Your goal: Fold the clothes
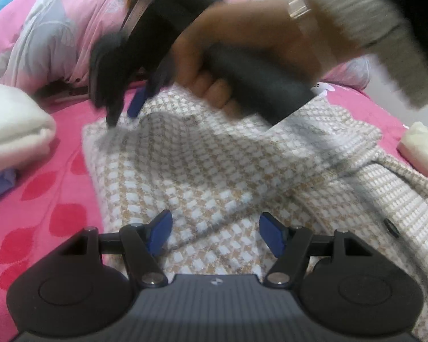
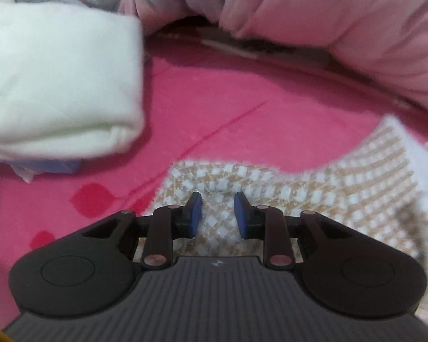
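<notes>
I judge the job about midway. One white fold (image 2: 57, 79) already sits done, ahead and to the left of my right gripper (image 2: 217, 213), on top of something lilac (image 2: 51, 166), and a second pale bundle (image 1: 422, 148) lies far off to the right of my left gripper (image 1: 215, 235). The checked knit (image 1: 202, 176) is the piece in hand: it is spread on the pink sheet (image 1: 42, 213) with one flap laid over, a sleeve or front panel with a dark button (image 1: 391, 228) trailing off to the right, so it seems to need at least one more fold and squaring up. My left gripper is spread wide and holds nothing; the knit lies directly under and ahead of it, filling the gap between the pads. My right gripper is at a narrower gap, jaws parted, nothing pinched as far as I can see; the knit's far corner lies right beneath its tips, with bare sheet beyond. From the left camera I see the right gripper poised at that far left corner, close to or touching the cloth; blur keeps me from telling which. A pink quilt (image 2: 328, 28) is bunched up past the knit.
</notes>
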